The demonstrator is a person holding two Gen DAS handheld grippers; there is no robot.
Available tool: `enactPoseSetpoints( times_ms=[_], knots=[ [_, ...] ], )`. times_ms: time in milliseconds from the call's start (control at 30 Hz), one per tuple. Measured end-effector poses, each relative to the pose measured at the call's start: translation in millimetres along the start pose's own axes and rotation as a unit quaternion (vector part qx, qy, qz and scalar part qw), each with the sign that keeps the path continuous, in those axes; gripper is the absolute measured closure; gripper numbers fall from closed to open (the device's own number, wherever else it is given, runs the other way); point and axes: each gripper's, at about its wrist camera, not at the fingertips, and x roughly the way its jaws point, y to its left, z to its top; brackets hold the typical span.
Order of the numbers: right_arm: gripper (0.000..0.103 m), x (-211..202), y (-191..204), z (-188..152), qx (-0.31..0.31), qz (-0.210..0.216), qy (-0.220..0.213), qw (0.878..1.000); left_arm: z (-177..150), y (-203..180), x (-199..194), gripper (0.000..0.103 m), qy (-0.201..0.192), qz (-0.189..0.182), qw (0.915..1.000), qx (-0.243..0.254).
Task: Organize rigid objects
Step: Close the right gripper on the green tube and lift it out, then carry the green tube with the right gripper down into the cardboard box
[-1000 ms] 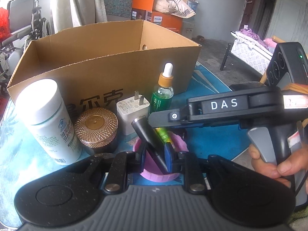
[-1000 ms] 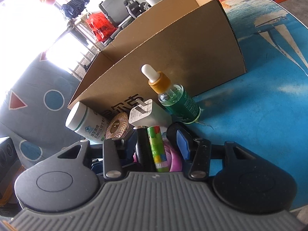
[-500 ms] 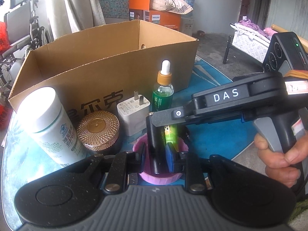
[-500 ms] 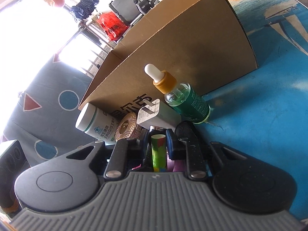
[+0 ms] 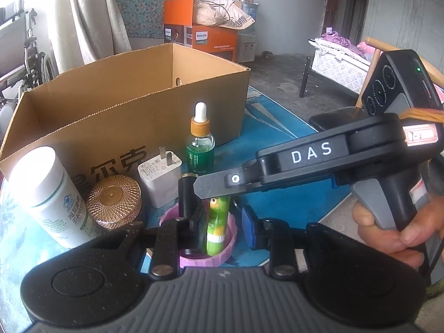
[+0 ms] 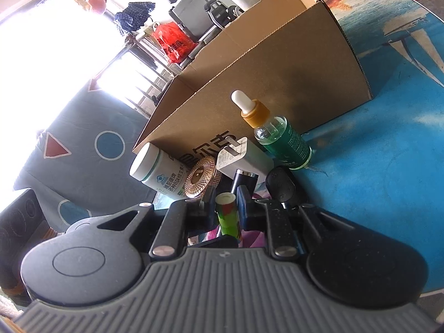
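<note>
Left wrist view shows one blue table (image 5: 277, 194) whose curved edge falls away at the right, with bare top between that edge and the things. One open cardboard box (image 5: 125, 105) stands at the back, its front wall just behind a row of four things: one white bottle (image 5: 47, 194), one bronze jar (image 5: 113, 202), one white plug (image 5: 159, 177) and one green dropper bottle (image 5: 200, 147). In front sits one pink lid (image 5: 216, 258), holding one black tube (image 5: 186, 194) and one green stick (image 5: 217, 222). A hand (image 5: 399, 227) holds the right gripper (image 6: 227, 208), whose jaws are clamped on the green stick. The left gripper (image 5: 222, 219) has just been opening; its jaws stand slightly parted around the tube and stick, the right pad clear of both, the left hidden behind the tube.
</note>
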Motion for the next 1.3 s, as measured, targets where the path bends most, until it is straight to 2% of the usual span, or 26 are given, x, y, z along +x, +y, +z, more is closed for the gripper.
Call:
enactPoseSetpoints(
  times_ms=[200, 567, 1033, 1300],
  knots=[
    [0.086, -1, 1, -2, 0.003, 0.007, 0.006, 1.000, -4, 1, 1, 0.085, -0.001, 0.007, 1.0000, -0.001],
    [0.085, 0, 10, -3, -0.009, 0.005, 0.003, 1.000, -6, 1, -8, 0.087, -0.015, 0.014, 0.9998, 0.001],
    [0.086, -27, 42, 7, -0.068, 0.011, -0.040, 0.997, 7, -14, -40, 0.087, -0.068, 0.044, 0.9966, 0.017],
    [0.086, -40, 90, 33, -0.132, 0.030, -0.069, 0.988, 32, -5, -77, 0.087, -0.119, 0.069, 0.9905, 0.006]
  ],
)
